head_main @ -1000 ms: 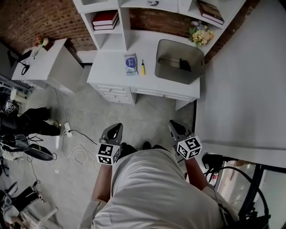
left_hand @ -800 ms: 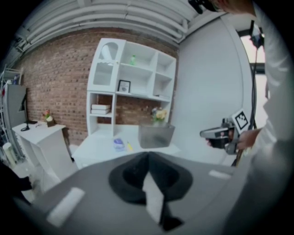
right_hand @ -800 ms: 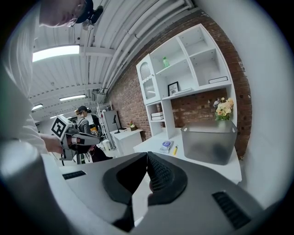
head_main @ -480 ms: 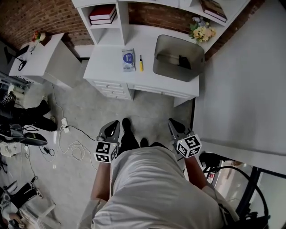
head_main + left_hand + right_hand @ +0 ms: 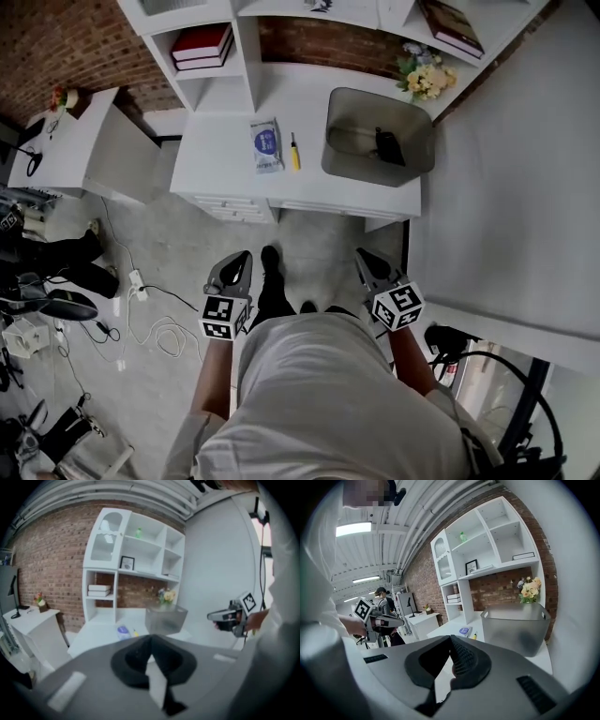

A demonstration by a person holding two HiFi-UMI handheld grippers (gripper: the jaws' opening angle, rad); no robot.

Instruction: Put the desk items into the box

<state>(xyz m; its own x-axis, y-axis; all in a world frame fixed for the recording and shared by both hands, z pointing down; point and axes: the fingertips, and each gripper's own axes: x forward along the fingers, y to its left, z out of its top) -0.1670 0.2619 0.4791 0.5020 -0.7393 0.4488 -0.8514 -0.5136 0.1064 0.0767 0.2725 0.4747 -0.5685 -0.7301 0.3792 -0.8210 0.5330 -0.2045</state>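
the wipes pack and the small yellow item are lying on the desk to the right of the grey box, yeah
Wrong side: the wipes pack and the small yellow item are lying on the desk to the left of the grey box, per the head view.

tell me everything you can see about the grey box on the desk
The box is a translucent smoky-grey bin, plastic by its look. It is rectangular with rounded corners, an open top and small cut-outs near the rim. It stands upright at the right end of the white desk, just in front of a bunch of flowers. One small dark item lies inside on its floor; otherwise it looks empty.
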